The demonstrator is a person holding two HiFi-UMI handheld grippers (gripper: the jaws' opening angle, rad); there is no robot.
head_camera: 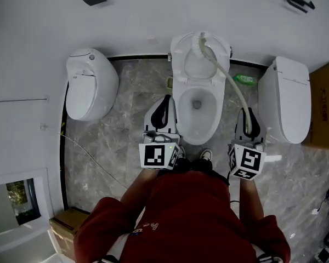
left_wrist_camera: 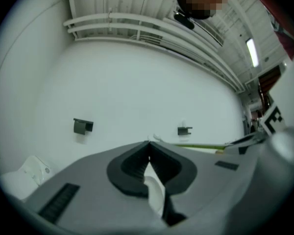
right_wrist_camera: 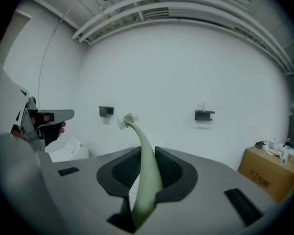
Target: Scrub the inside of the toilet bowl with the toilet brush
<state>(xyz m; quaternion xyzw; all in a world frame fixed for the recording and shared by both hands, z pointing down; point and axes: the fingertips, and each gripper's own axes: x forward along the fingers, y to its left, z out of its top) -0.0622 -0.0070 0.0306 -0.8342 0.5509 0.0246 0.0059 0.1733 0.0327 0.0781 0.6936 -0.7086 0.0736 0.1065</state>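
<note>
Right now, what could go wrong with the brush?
1. The right claw holds the toilet brush near the end of its curved handle; scrubbing force could twist it loose.
2. The brush head is up by the raised lid, not in the bowl; swinging down, it may strike the lid.

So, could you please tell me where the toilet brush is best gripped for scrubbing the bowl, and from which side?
Grip the near end of the handle, coming from the front of the toilet, as the right gripper does: the toilet brush is long, slim and curved, and its bristle head at the far end must be free.
</note>
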